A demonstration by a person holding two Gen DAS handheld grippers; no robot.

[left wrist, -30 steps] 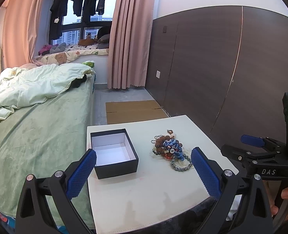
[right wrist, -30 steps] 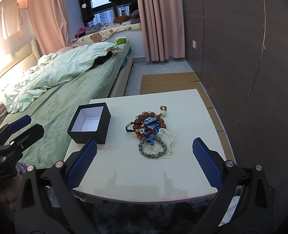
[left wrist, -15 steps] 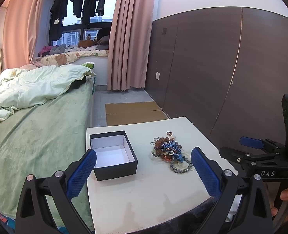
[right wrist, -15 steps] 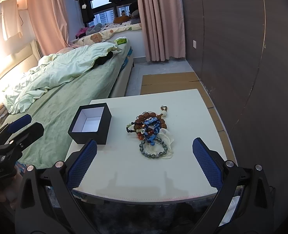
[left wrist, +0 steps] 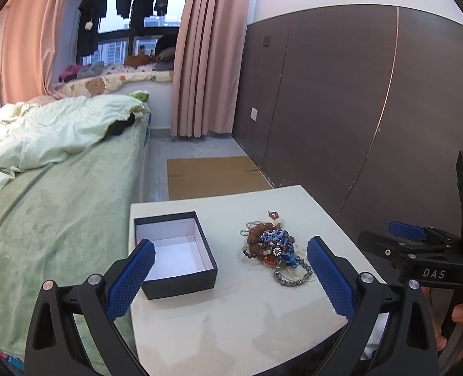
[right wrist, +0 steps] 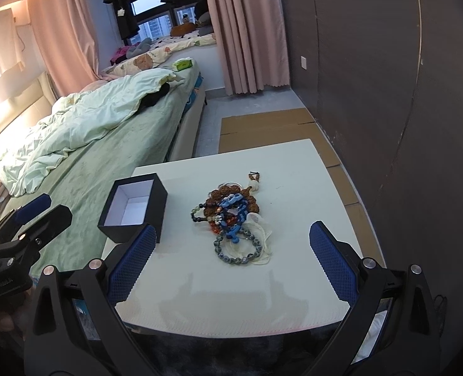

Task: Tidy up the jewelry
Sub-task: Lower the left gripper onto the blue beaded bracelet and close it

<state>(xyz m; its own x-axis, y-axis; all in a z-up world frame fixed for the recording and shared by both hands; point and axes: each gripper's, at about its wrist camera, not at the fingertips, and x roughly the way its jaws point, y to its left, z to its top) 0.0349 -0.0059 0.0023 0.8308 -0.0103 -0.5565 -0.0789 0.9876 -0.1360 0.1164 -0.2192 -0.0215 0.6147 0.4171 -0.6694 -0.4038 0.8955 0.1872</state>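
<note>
So you've got both grippers parked at the near edge of the white table (right wrist: pixel 294 169), which makes sense as a starting stance since everything you need sits ahead of them. The left gripper (left wrist: pixel 229 277) has its blue pads spread wide with nothing between them, and the right gripper (right wrist: pixel 231 268) is the same, wide apart and empty. The black box (left wrist: pixel 181 277) sits left of center in the left wrist view, lid off, and its white inside looks bare, so nothing's been sorted into it yet as far as I can tell. The jewelry pile (right wrist: pixel 234 219) is center frame in the right wrist view, a tangle of brown beads, a blue chain-like piece and a grey bead bracelet (right wrist: pixel 236 250) at the near end, well apart from the box. There's something pale and filmy under the bracelet, maybe a little bag, hard to say. Your right gripper is lined up on the pile, so I'd guess that grey bracelet is the easy first grab.
</note>
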